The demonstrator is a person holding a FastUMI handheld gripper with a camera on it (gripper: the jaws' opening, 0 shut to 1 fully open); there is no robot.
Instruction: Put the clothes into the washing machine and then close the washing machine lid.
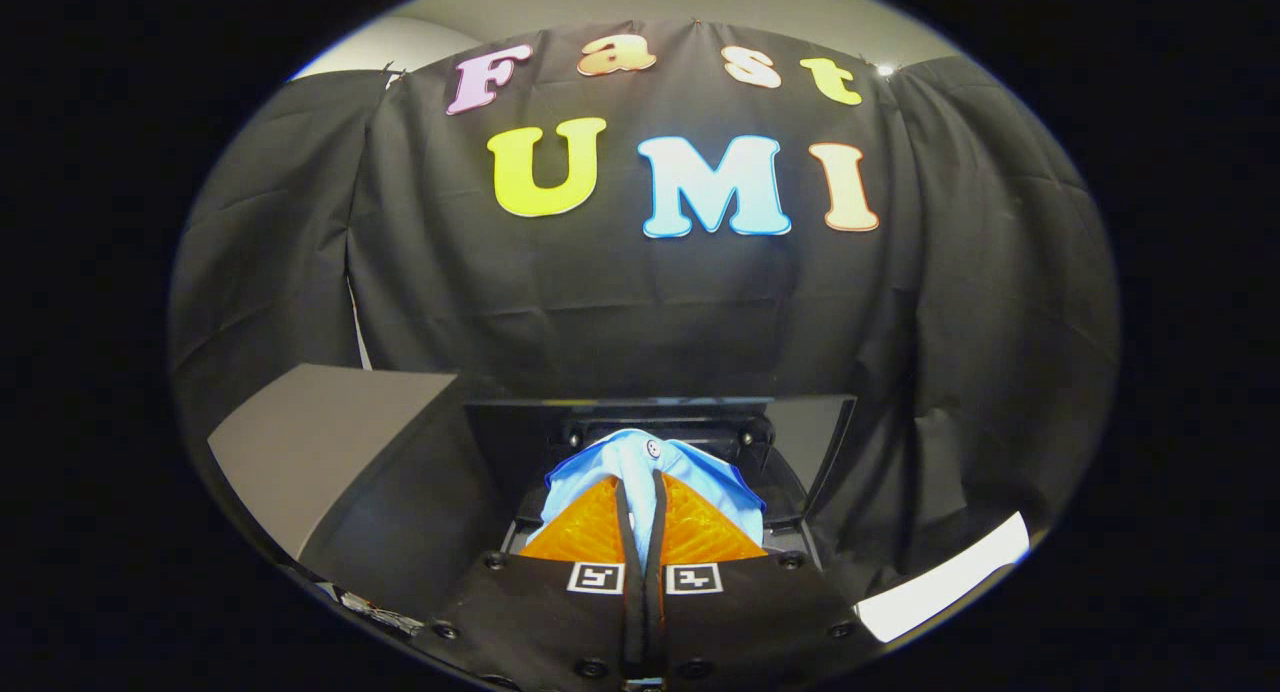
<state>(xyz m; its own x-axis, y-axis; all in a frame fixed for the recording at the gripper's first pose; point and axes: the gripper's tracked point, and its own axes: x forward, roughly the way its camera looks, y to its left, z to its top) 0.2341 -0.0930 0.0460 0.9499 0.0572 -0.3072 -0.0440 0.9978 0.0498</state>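
My gripper (641, 492) is shut on a light blue garment (640, 462) with a white button; the cloth bunches over and around both orange fingers (590, 527), which press together with only a thin seam between them. Just beyond the fingertips stands the washing machine's dark lid (810, 442), raised upright, with its hinges showing behind the garment. The machine's opening lies below the held cloth and is mostly hidden by the fingers and the garment.
A grey slanted panel (320, 442) sits to the left of the machine. The booth's black cloth wall (640, 302) hangs close behind the lid. A bright white strip (950, 577) shows low to the right of the fingers.
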